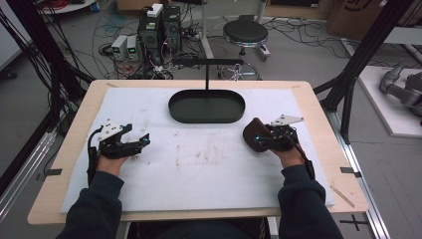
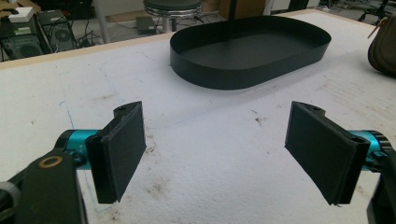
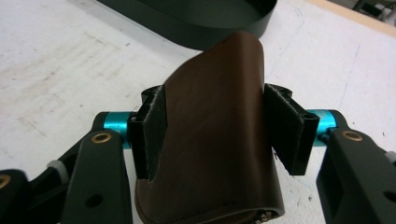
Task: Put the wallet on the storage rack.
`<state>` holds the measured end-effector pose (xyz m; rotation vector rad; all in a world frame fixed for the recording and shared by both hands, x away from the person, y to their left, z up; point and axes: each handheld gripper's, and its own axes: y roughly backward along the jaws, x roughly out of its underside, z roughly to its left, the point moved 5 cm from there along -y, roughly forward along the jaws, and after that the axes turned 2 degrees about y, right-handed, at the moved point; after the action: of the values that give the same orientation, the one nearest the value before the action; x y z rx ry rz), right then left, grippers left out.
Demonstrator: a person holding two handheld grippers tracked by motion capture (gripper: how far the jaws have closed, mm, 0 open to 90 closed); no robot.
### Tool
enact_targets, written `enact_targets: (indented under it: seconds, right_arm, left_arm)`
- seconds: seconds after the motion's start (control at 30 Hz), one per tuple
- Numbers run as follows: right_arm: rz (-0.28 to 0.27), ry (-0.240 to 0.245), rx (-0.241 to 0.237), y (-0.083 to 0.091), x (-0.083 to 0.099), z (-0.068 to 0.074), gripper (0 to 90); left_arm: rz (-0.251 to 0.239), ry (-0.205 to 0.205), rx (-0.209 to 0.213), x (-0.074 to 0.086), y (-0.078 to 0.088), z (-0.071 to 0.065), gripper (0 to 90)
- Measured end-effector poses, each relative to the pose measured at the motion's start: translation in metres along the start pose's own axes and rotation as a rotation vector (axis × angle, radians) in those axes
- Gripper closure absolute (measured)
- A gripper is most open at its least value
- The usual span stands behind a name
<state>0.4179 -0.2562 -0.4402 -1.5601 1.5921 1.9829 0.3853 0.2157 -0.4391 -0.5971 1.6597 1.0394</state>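
Observation:
A brown leather pouch sits squeezed between the black pads of my right gripper, which is shut on it. From above, that pouch is at the right of the white mat, just in front of the right gripper. My left gripper rests at the left of the mat, jaws wide apart with nothing between them. A black oval tray lies at the far middle of the mat, and it is also ahead of the left gripper. The pouch's edge peeks in at the far right.
A white foam mat covers the wooden table. A black T-shaped stand rises behind the tray. Beyond the table are a stool, computer boxes and cables on the floor.

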Motion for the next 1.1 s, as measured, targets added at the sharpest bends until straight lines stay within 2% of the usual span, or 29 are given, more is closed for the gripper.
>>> enact_targets:
  seconds: [0.13,0.2,0.33,0.5,0.63,0.7,0.73,0.77,0.83,1.1]
  right_arm:
    - [0.039,-0.007,0.009,-0.007,0.006,-0.002,31.1]
    - [0.079,-0.023,-0.019,-0.012,0.01,-0.001,29.8]
    - [0.092,-0.044,-0.021,-0.014,0.012,-0.002,29.3]
    - [0.102,-0.159,-0.053,-0.019,0.021,-0.012,25.5]
    - [0.092,-0.277,-0.13,-0.024,0.028,-0.018,21.8]
    - [0.099,-0.334,-0.199,-0.027,0.032,-0.018,21.0]
    - [0.091,-0.337,-0.213,-0.028,0.034,-0.018,20.0]
    - [0.092,-0.318,-0.212,-0.028,0.034,-0.017,20.2]
    - [0.095,-0.299,-0.223,-0.027,0.033,-0.015,26.7]
    - [0.085,-0.233,-0.183,-0.023,0.027,-0.012,29.6]
  left_arm:
    - [-0.001,0.001,0.0,0.0,0.0,0.0,20.0]
    - [0.002,-0.001,0.0,0.0,0.0,0.0,20.0]
    - [0.0,0.0,0.0,0.0,0.0,0.0,20.1]
    - [0.002,-0.003,0.0,0.0,0.0,0.0,20.0]
    - [0.0,-0.003,0.0,0.0,0.0,-0.001,20.0]
    - [0.0,-0.002,-0.001,0.0,0.0,-0.001,20.0]
    - [0.002,-0.003,-0.001,0.0,0.0,-0.001,20.1]
    - [0.001,-0.002,-0.002,0.0,0.0,-0.001,20.1]
    - [0.0,-0.001,-0.002,0.0,0.0,0.0,20.1]
    - [-0.003,0.004,-0.001,0.0,0.0,0.0,20.1]
